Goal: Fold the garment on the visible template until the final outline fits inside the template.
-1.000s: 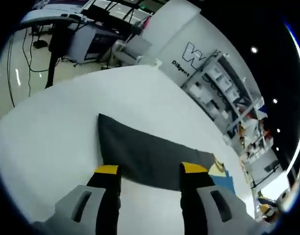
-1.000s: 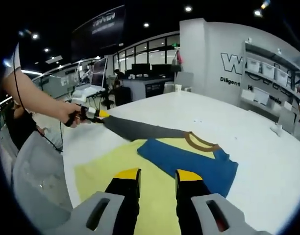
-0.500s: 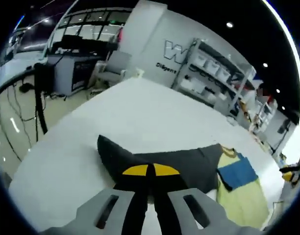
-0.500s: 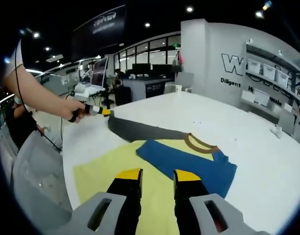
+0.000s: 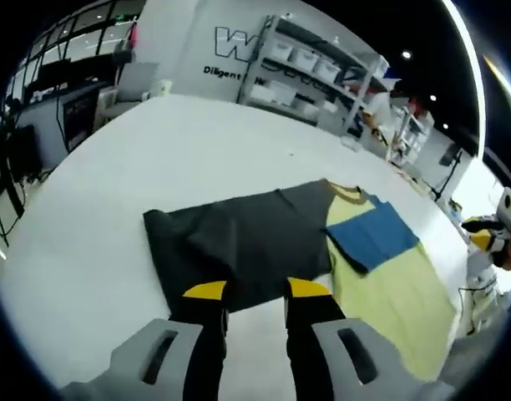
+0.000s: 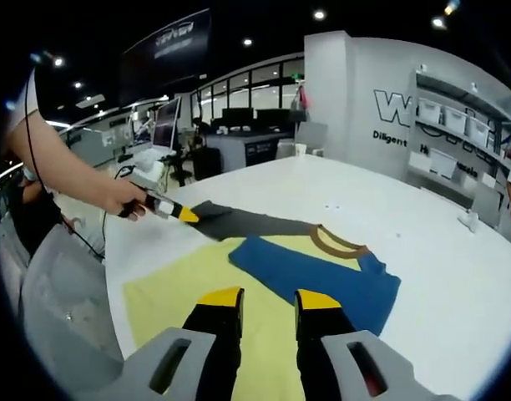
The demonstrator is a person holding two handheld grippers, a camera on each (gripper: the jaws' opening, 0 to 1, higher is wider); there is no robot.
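Observation:
A garment lies flat on the white table (image 5: 155,142): a yellow body (image 5: 393,292) (image 6: 168,292) with a brown collar (image 6: 335,244), a blue sleeve (image 5: 372,236) (image 6: 314,280) folded across it, and a dark grey sleeve part (image 5: 239,242) (image 6: 239,221). My left gripper (image 5: 256,290) is open, its tips at the grey part's near edge. In the right gripper view, the left gripper (image 6: 179,211) is held in a hand and touches the grey cloth's end. My right gripper (image 6: 269,298) hovers open over the yellow body and holds nothing. It also appears at the far right (image 5: 489,242).
The table (image 6: 422,251) stretches wide around the garment. A small white object (image 6: 466,219) stands near its far edge. Shelves with bins (image 5: 314,75) (image 6: 456,125) line the wall. Desks with monitors (image 6: 239,142) stand beyond the table. A person's arm (image 6: 72,171) reaches in.
My left gripper shut on the grey sleeve's end, brought it in toward the body, and has now opened. The grey part lies shorter and wider. My right gripper barely moved.

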